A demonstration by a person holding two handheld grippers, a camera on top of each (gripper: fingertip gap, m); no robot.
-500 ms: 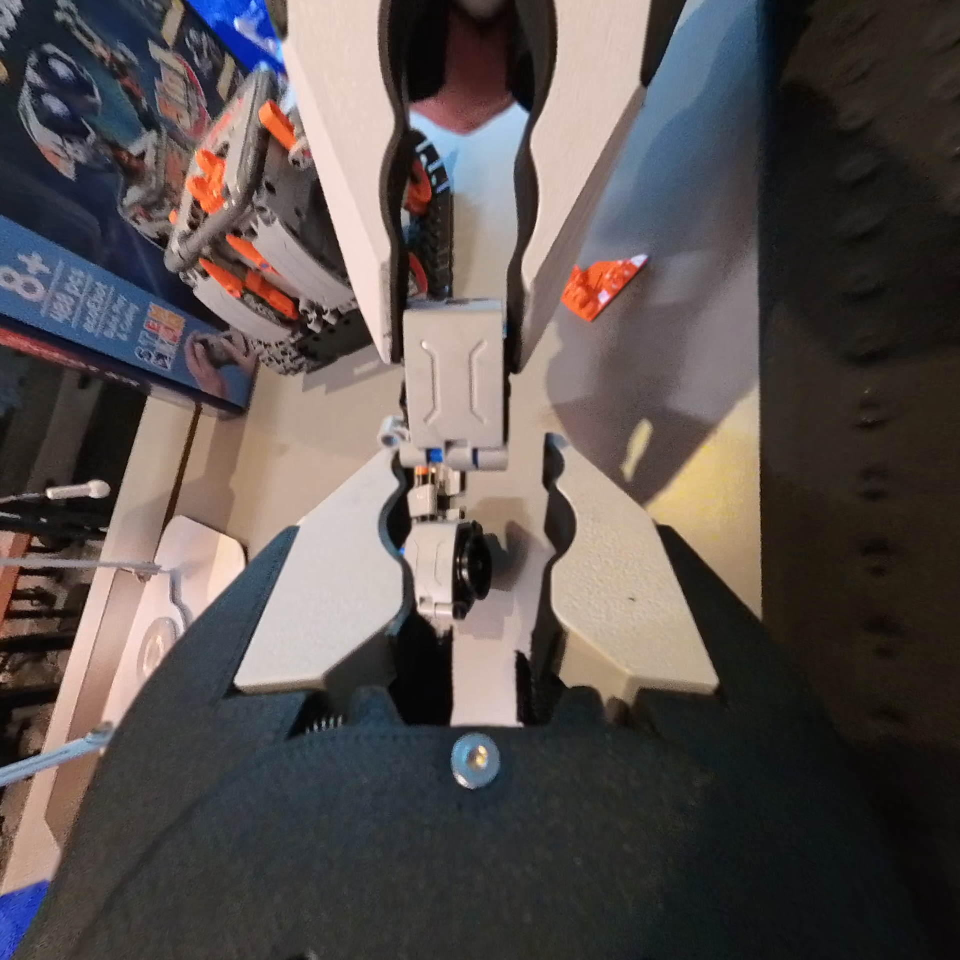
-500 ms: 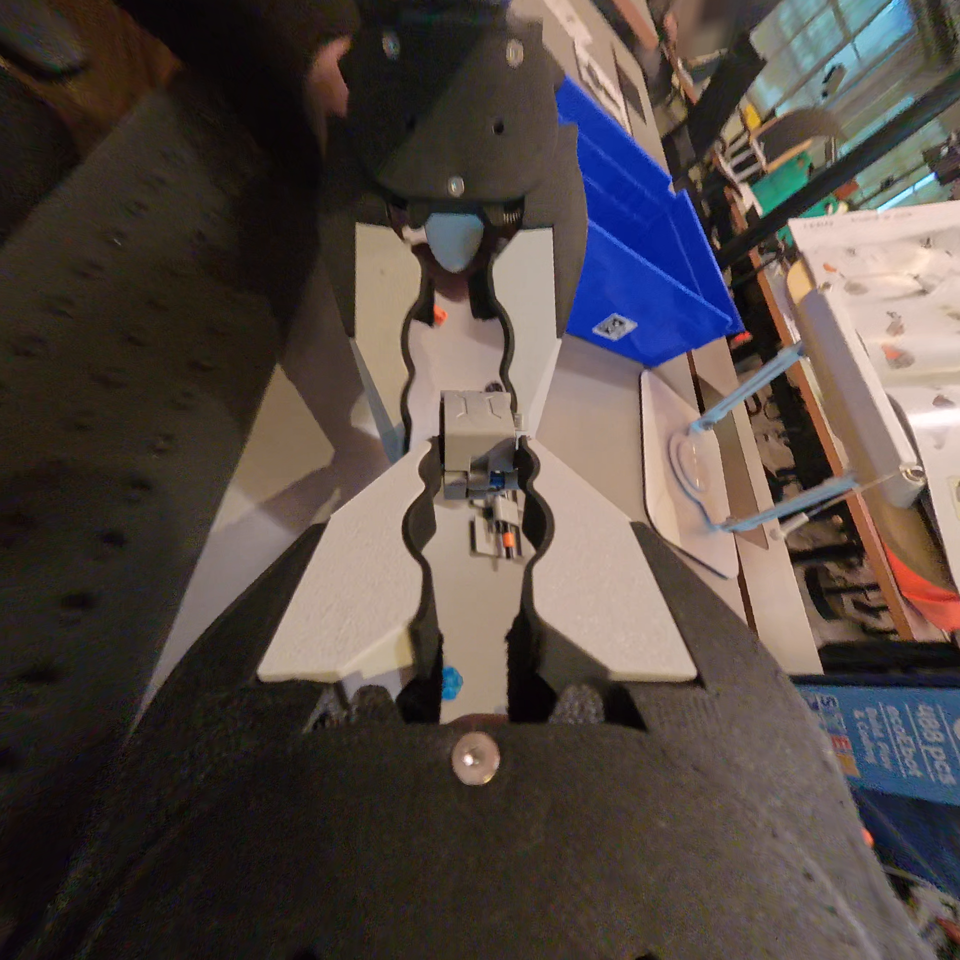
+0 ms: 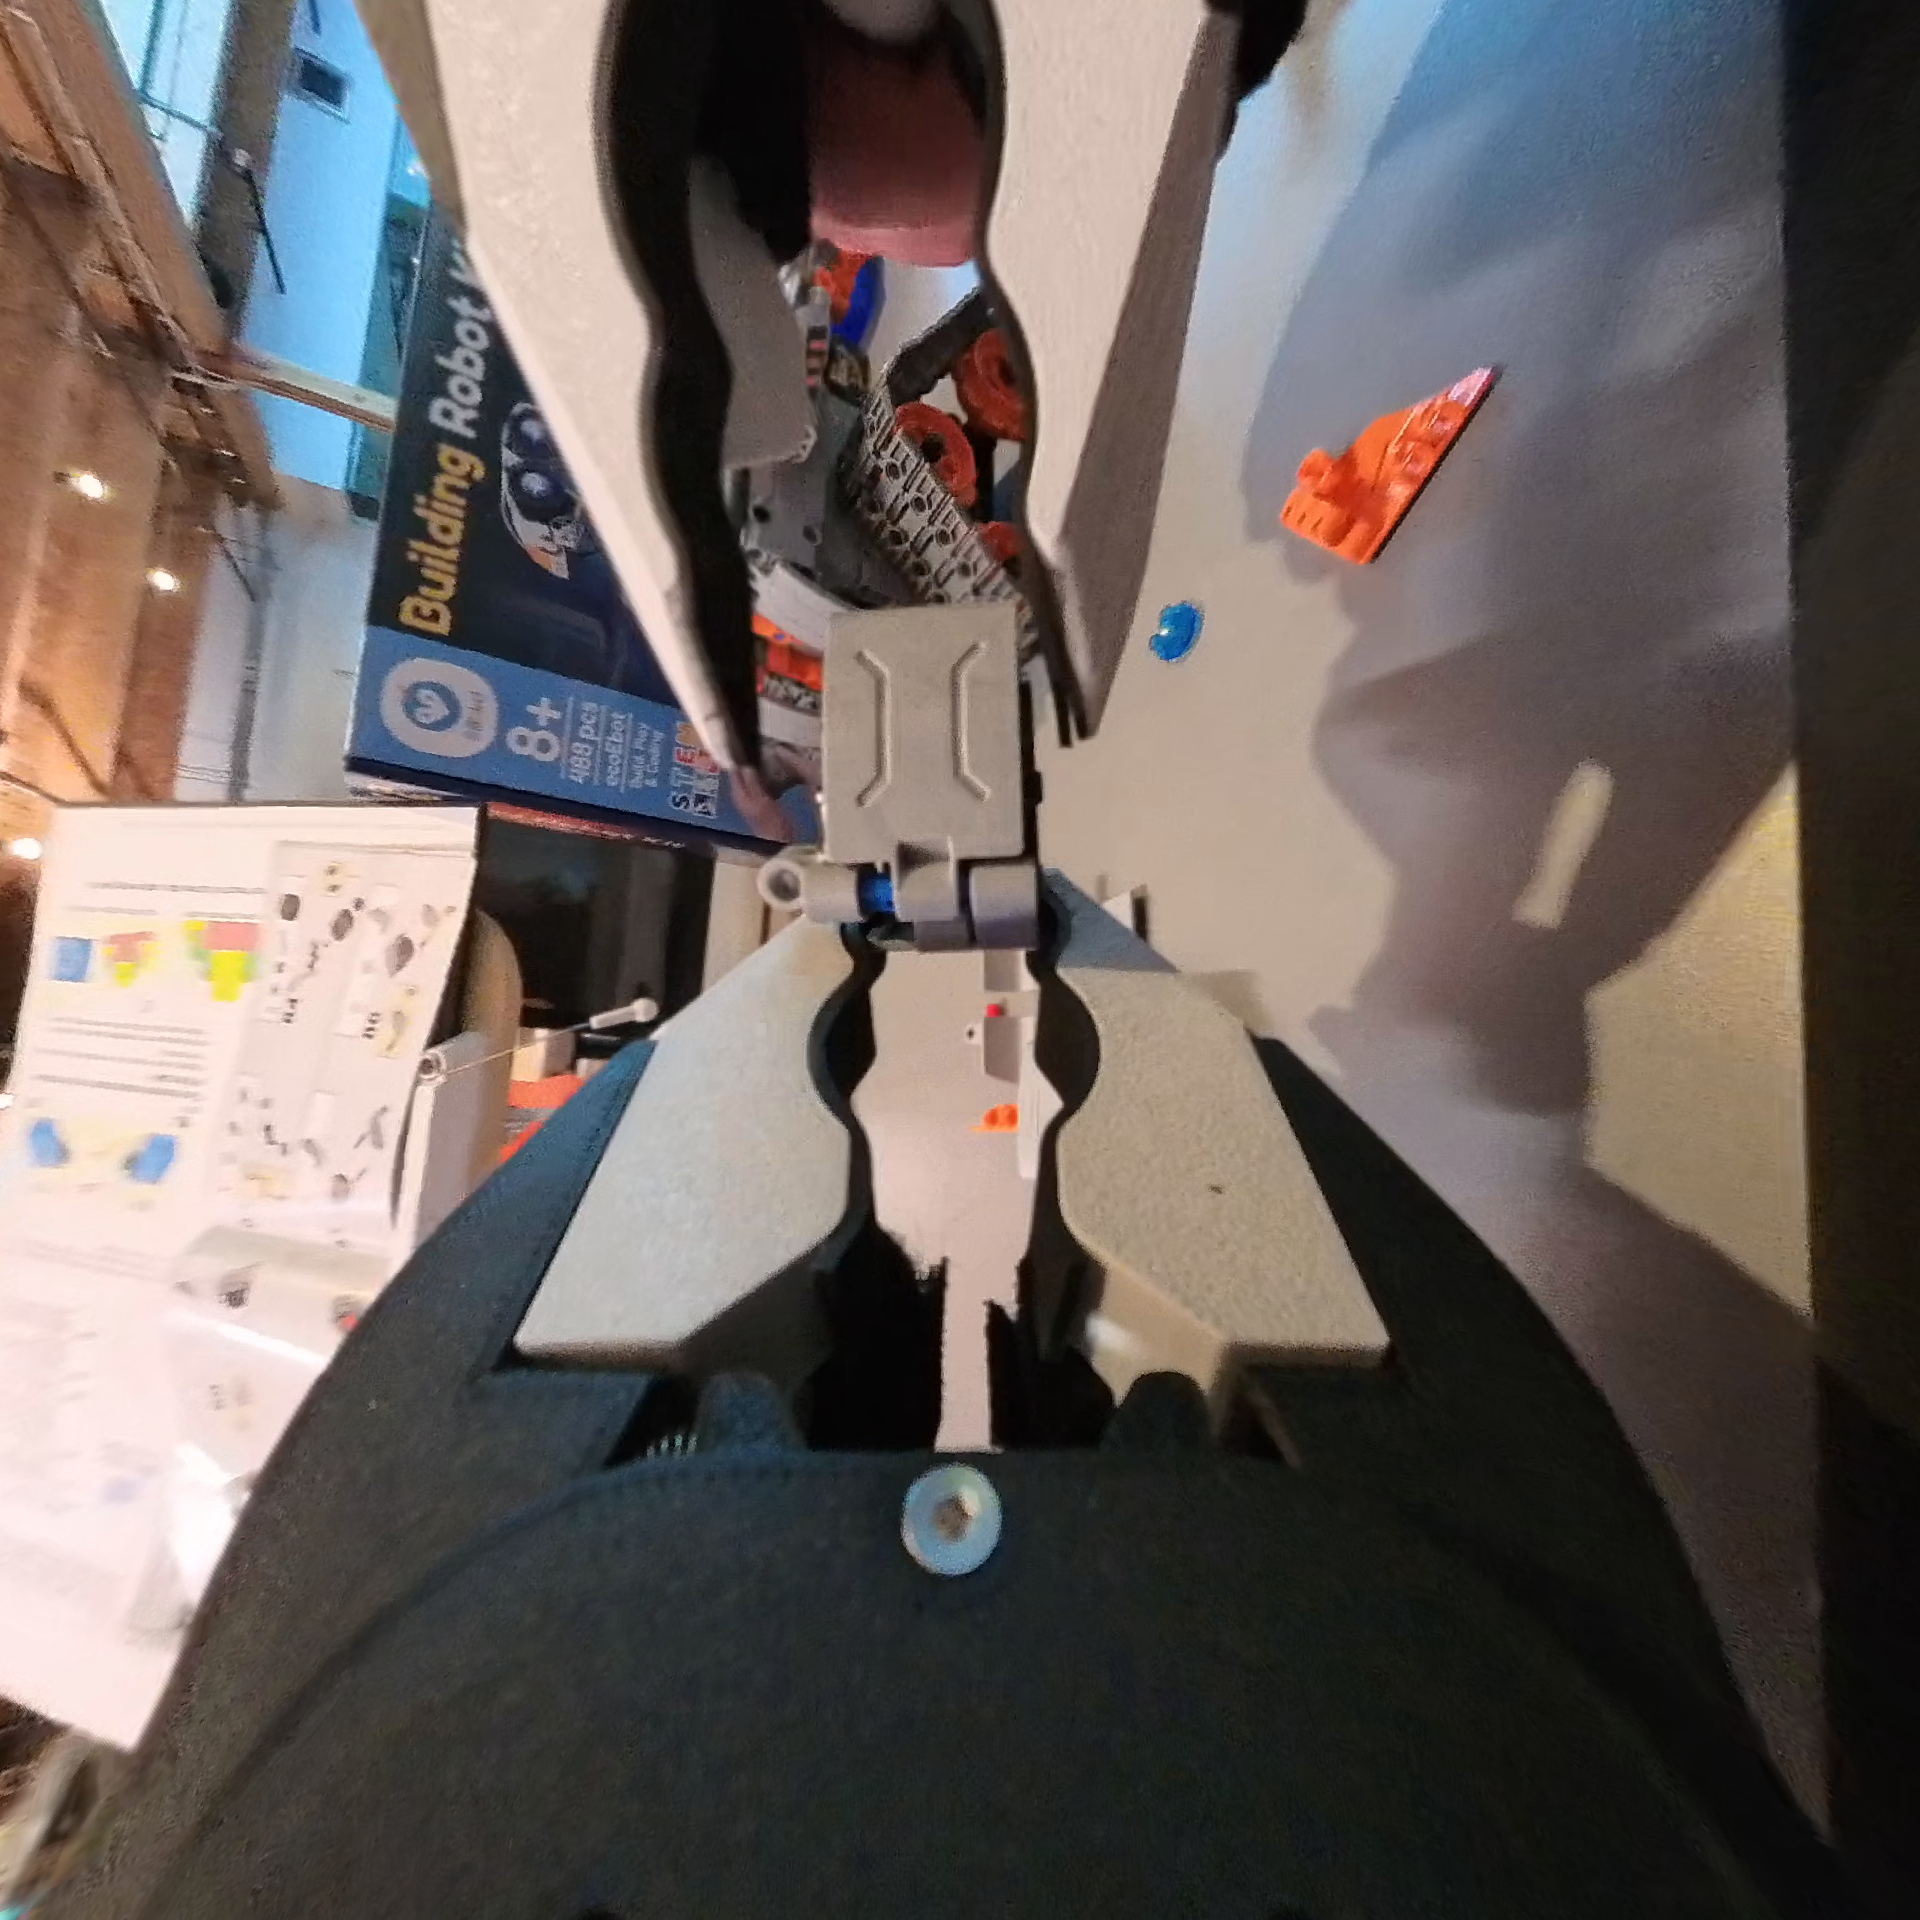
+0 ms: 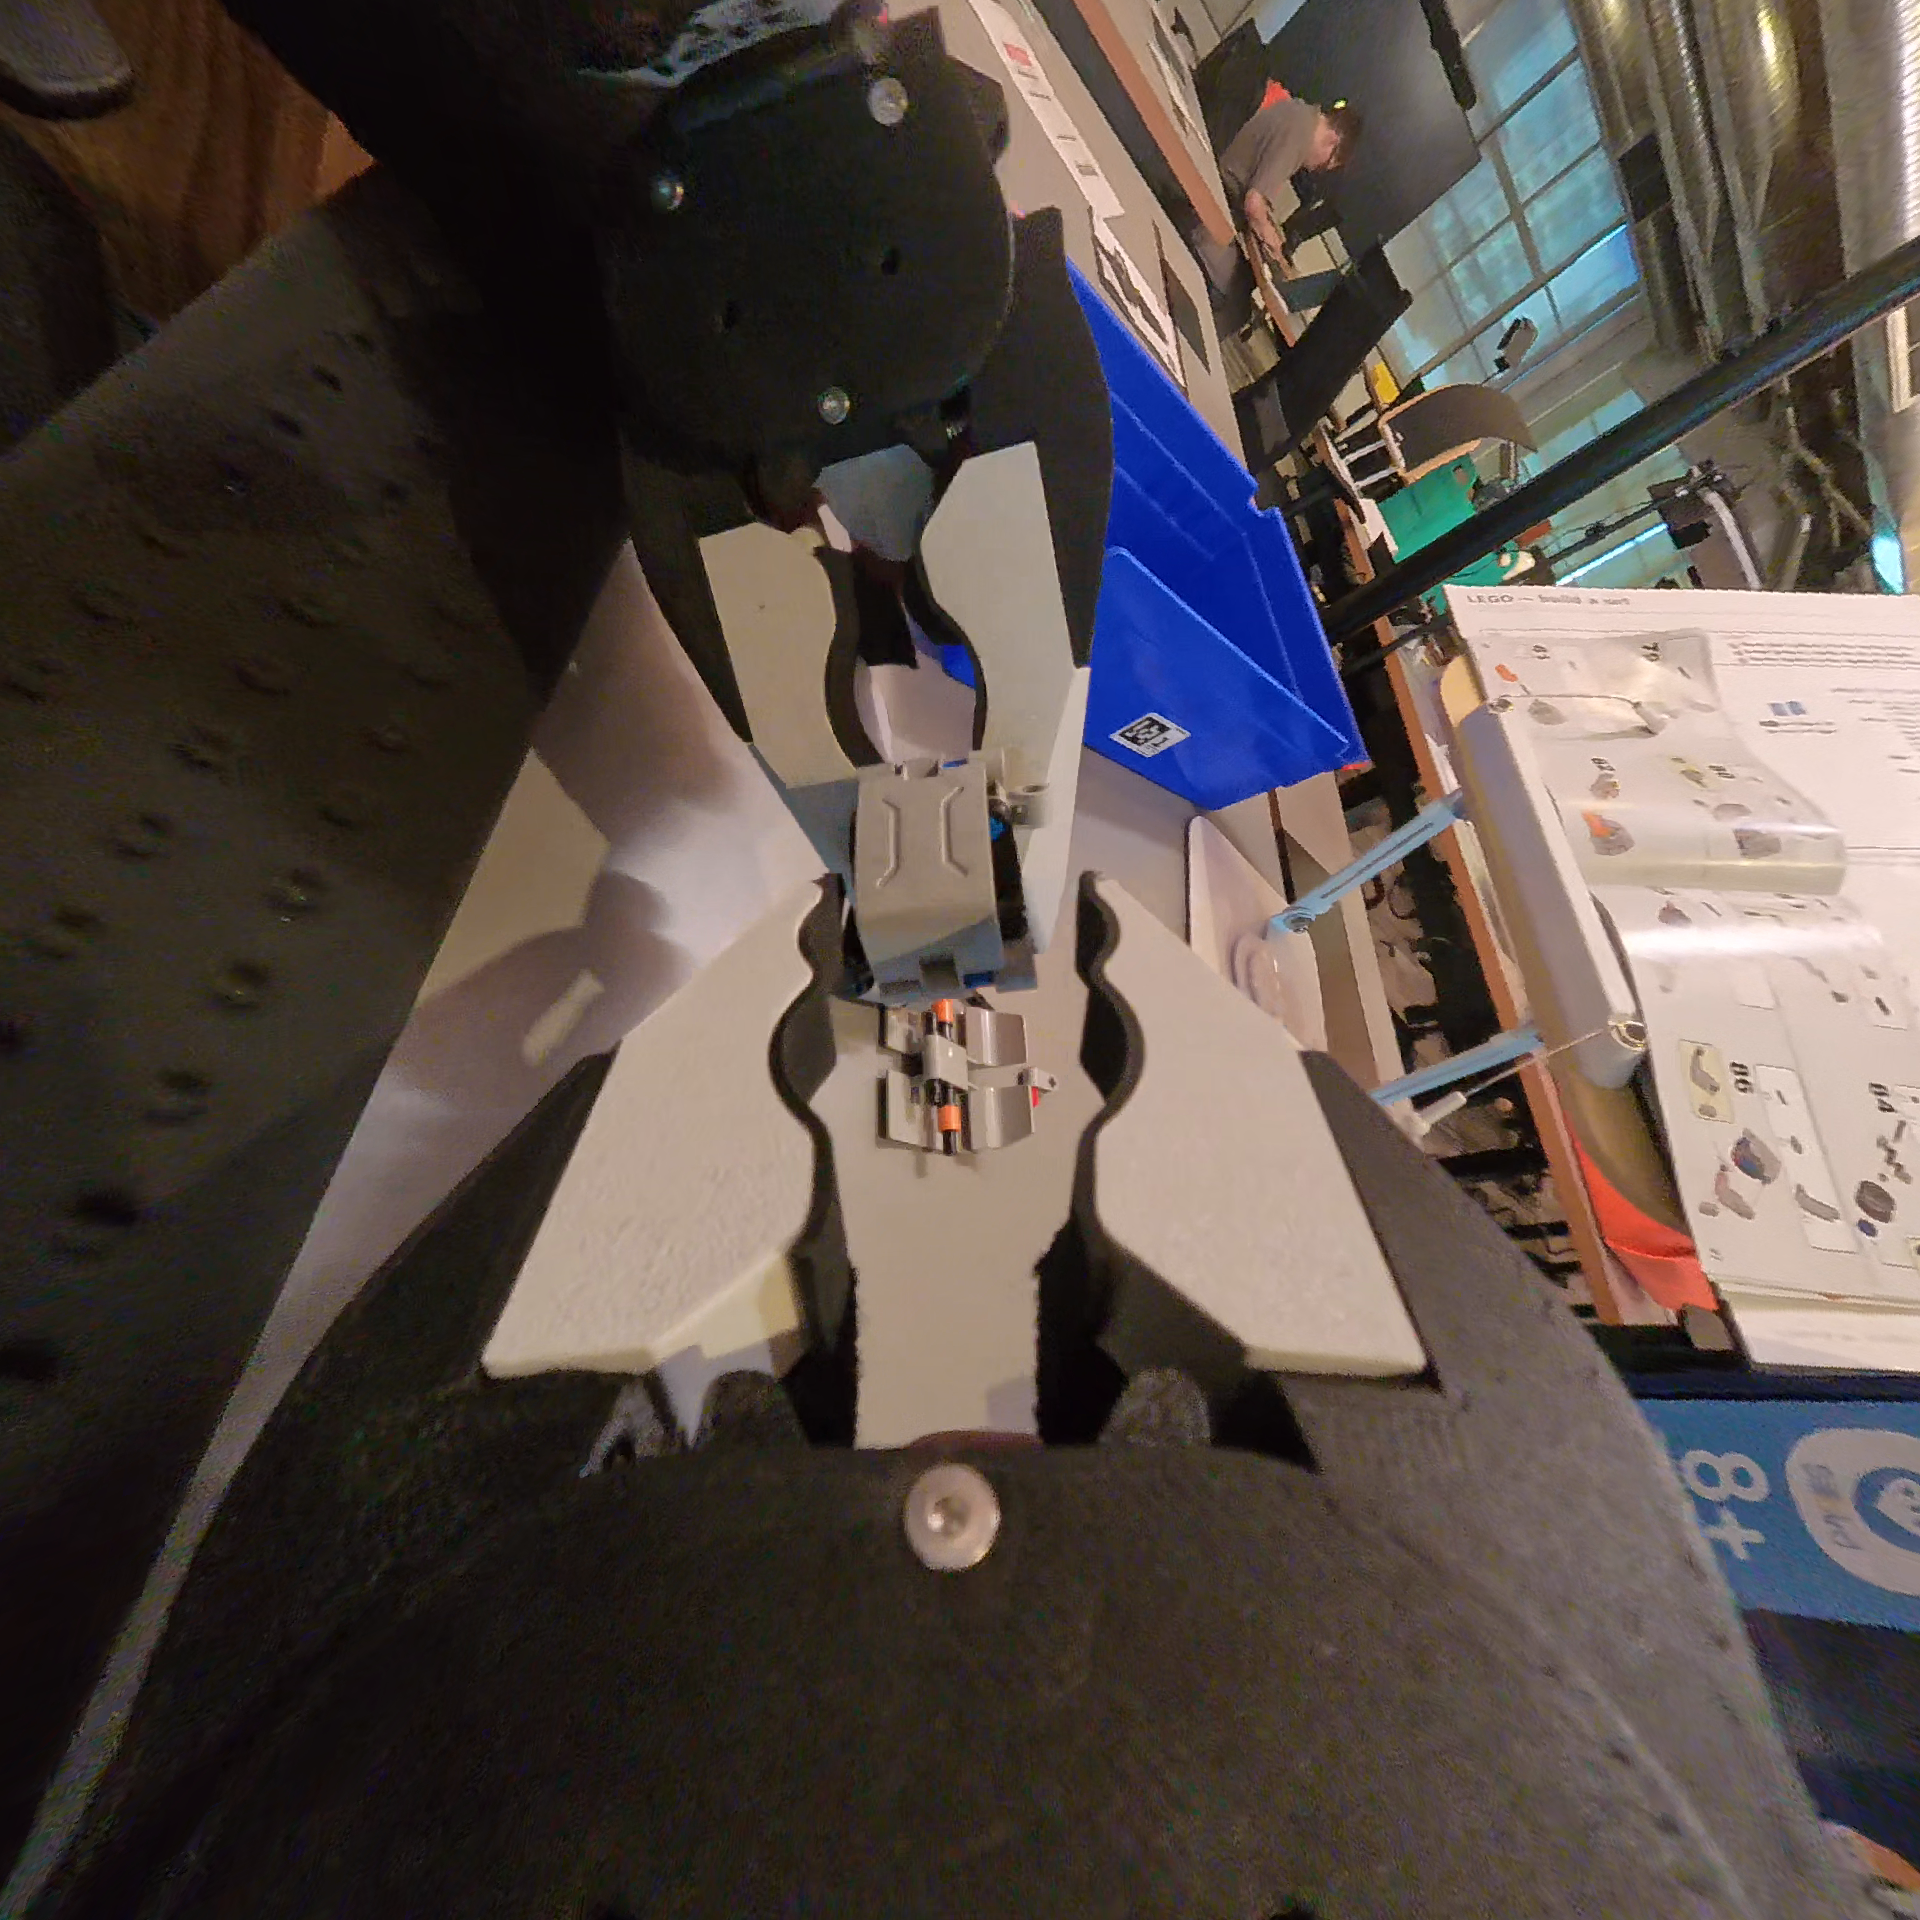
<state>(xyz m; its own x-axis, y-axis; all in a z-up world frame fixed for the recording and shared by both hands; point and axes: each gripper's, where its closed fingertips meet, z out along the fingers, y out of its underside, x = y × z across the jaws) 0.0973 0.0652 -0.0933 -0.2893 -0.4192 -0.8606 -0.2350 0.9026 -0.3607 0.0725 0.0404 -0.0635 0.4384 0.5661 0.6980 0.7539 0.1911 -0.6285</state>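
A grey brick assembly [image 3: 920,758], a flat panel with a hinge and a blue pin at one end, hangs above the white table [image 3: 1247,883]. My left gripper [image 3: 940,935] is shut on its hinge end. It shows from the front in the right wrist view [image 4: 935,831], with the assembly [image 4: 925,873] between its fingers. My right gripper [image 4: 956,904] is open, its jaws standing around the panel's other end with small gaps. It comes in from the top of the left wrist view [image 3: 909,738]. A small grey and orange sub-assembly [image 4: 951,1081] lies on the table below.
An orange piece [image 3: 1382,468] and a small blue piece [image 3: 1177,631] lie on the table. A grey model with orange wheels [image 3: 914,468] stands behind, next to a blue box [image 3: 488,623]. An instruction booklet [image 4: 1714,935] rests on a stand, and blue bins [image 4: 1195,623] stand beyond. A person [image 4: 1288,156] sits far back. The gap from one gripper's tips to the other's is roughly 4 cm.
My left gripper has shut on the assembly's hinge end; it was open. My right gripper's jaws have spread a little off the panel. Both views have tilted and lifted.
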